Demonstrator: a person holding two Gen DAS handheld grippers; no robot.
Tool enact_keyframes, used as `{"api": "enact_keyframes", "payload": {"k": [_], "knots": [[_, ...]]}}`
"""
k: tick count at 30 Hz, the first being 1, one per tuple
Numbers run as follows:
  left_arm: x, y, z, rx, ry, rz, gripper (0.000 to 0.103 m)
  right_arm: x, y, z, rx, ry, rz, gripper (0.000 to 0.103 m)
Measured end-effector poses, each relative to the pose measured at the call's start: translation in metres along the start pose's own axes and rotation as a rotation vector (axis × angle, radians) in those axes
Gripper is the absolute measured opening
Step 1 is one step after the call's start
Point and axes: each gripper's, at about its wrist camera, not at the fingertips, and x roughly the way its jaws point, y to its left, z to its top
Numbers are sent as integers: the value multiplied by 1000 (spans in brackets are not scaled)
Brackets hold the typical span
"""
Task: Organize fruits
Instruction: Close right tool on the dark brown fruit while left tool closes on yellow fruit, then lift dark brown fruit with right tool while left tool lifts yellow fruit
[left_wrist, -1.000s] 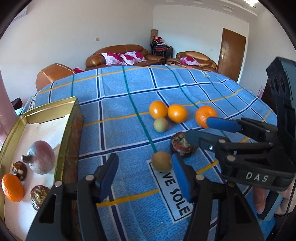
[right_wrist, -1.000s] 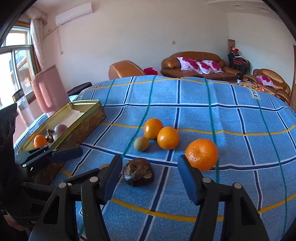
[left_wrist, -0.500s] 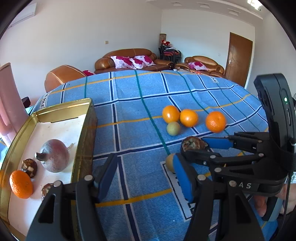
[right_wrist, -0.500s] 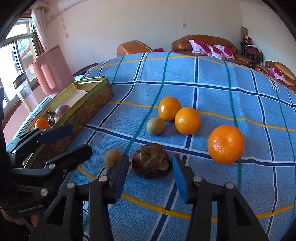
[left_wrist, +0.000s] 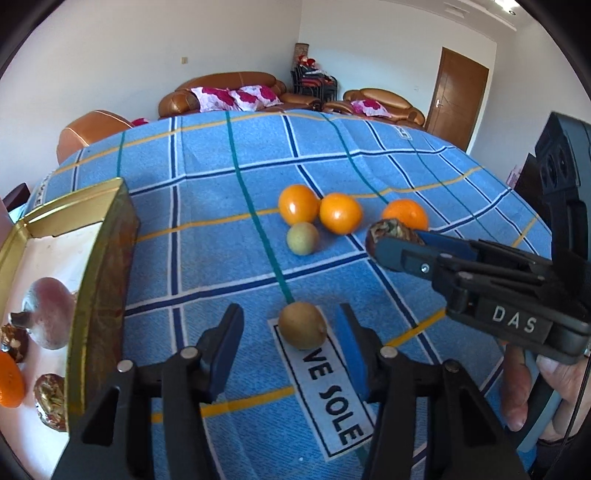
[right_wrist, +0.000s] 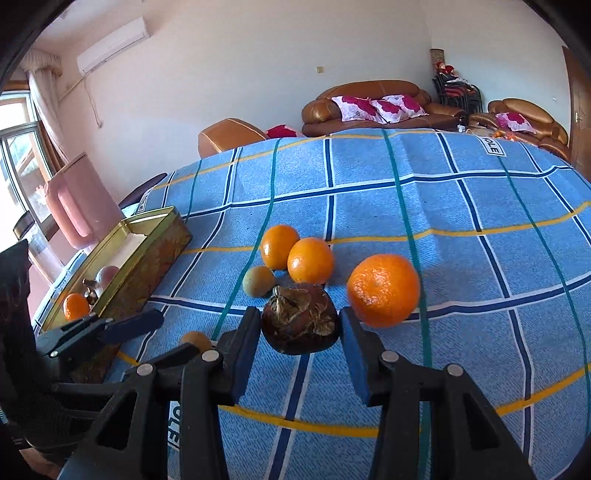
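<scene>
On the table under its blue checked cloth (left_wrist: 207, 236), the left gripper (left_wrist: 291, 341) has just been closing its fingers about a small brownish-green round fruit (left_wrist: 302, 325), which lies between them with a gap on either side, not yet gripped. The right gripper (right_wrist: 301, 338) has its fingers narrowed against both sides of a dark brown, wrinkled fruit (right_wrist: 300, 323) resting on the cloth. Three oranges (right_wrist: 382, 290) and a pale green fruit (right_wrist: 258, 281) lie just beyond, and the gold rectangular tin (left_wrist: 99, 258) at the left holds more fruit.
</scene>
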Motion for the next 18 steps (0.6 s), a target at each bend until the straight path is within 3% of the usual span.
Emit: {"api": "enact_keyframes", "payload": {"k": [2,4,9,18], "knots": [[5,-4,0,6,21,-22,47,-1,2,1,-11,3,-6,46],[11,-6,0,13,54,-40,29,0,2,2,-16,2,-8,46],[11,-6,2,1,43,-60,29,4,6,2,-39,27,6,46],[-4,12,5,-73,-63,-26,29,-6,16,-1,-98,-22,10,46]]}}
